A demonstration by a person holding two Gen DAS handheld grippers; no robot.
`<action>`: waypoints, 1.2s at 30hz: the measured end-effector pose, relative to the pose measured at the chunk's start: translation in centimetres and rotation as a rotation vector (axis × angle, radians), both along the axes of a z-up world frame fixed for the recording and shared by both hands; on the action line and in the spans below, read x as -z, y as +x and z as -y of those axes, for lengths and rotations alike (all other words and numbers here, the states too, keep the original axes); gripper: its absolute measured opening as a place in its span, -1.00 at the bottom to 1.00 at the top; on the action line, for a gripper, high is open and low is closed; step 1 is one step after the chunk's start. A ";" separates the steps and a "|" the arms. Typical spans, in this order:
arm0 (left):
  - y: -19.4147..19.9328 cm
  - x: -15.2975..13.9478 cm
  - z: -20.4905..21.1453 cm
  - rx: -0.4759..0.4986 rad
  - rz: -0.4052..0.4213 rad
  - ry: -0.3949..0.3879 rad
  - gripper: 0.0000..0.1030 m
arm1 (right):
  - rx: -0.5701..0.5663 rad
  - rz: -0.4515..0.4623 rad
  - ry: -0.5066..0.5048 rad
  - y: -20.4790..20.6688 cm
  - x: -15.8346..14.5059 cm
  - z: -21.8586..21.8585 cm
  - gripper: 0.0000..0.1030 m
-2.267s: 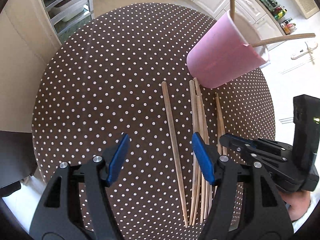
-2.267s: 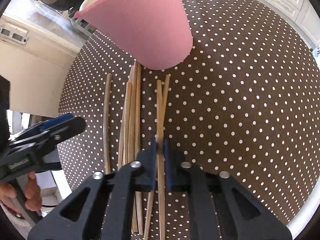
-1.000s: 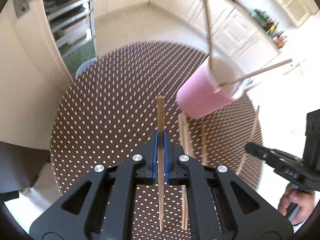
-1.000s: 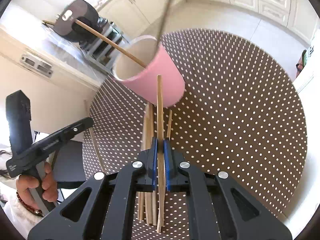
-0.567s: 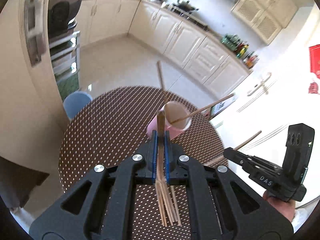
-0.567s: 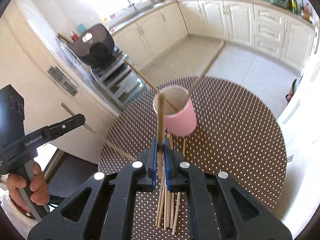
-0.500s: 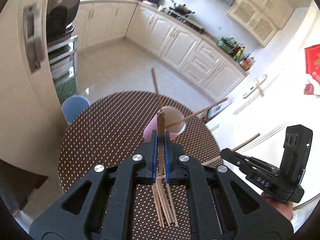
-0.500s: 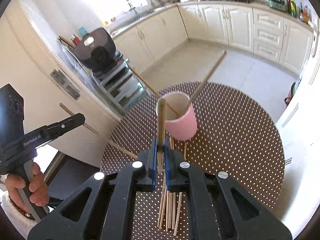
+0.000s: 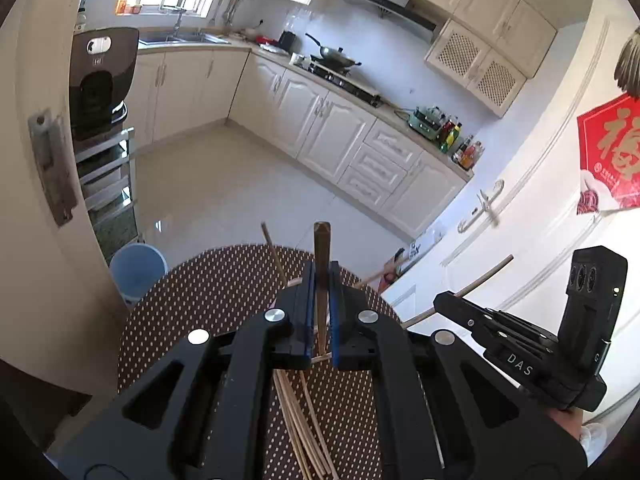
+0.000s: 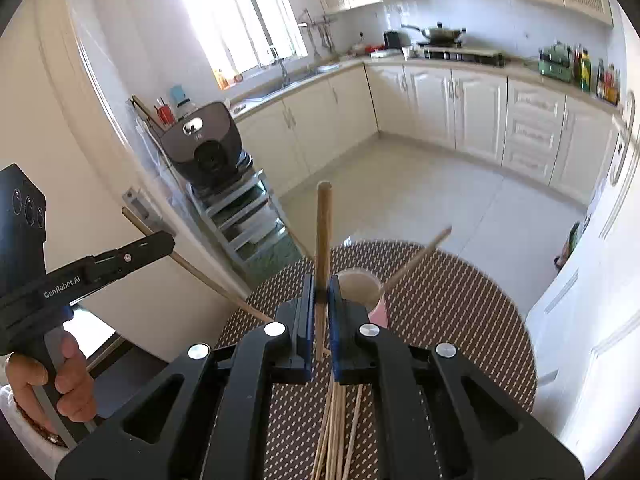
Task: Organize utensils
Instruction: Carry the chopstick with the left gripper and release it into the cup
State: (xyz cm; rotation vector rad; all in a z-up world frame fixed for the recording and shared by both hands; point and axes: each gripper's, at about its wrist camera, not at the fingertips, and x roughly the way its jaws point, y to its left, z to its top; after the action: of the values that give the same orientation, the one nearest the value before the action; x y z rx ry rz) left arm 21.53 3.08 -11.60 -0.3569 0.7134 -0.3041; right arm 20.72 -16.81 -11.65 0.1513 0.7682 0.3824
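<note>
Pink cup (image 10: 370, 298) near the far edge of the table (image 10: 460, 312), ahead of and below the right tool (image 10: 320, 320). Right tool shut on a stick (image 10: 323, 248), pointing up. Left tool (image 9: 320, 312) shut on another stick (image 9: 321, 264), also upright. Loose sticks (image 10: 336, 432) flat below, near the close edge.

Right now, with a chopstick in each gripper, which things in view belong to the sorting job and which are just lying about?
Part of the job:
- left gripper and its chopstick
- right gripper and its chopstick
- pink cup, one stick leaning in it
- loose chopsticks on the table

Just lying about:
- blue bucket
- wok
- bottles
</note>
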 end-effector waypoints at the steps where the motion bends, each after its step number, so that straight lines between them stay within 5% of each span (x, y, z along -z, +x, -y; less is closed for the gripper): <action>1: 0.3 -0.2 0.0 -0.005 0.009 0.000 -0.88 | -0.001 0.007 -0.007 0.3 -0.2 0.0 -0.90; 14: 4.6 0.0 1.8 -0.086 0.023 0.077 -0.88 | 0.003 0.059 -0.074 4.2 -0.2 0.3 -0.90; 25: 5.4 5.9 3.7 -0.032 -0.102 0.135 -0.88 | -0.003 -0.040 -0.109 4.9 5.1 -0.4 -0.89; 36: 5.3 8.4 4.2 -0.002 -0.197 0.162 -0.83 | 0.013 -0.145 -0.090 4.6 7.9 -0.7 -0.87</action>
State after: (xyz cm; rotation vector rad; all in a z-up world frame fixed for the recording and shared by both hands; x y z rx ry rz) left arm 26.82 -1.15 -19.97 -0.2353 0.9250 -0.2089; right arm 25.32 -16.15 -19.58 0.1001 0.9255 0.3263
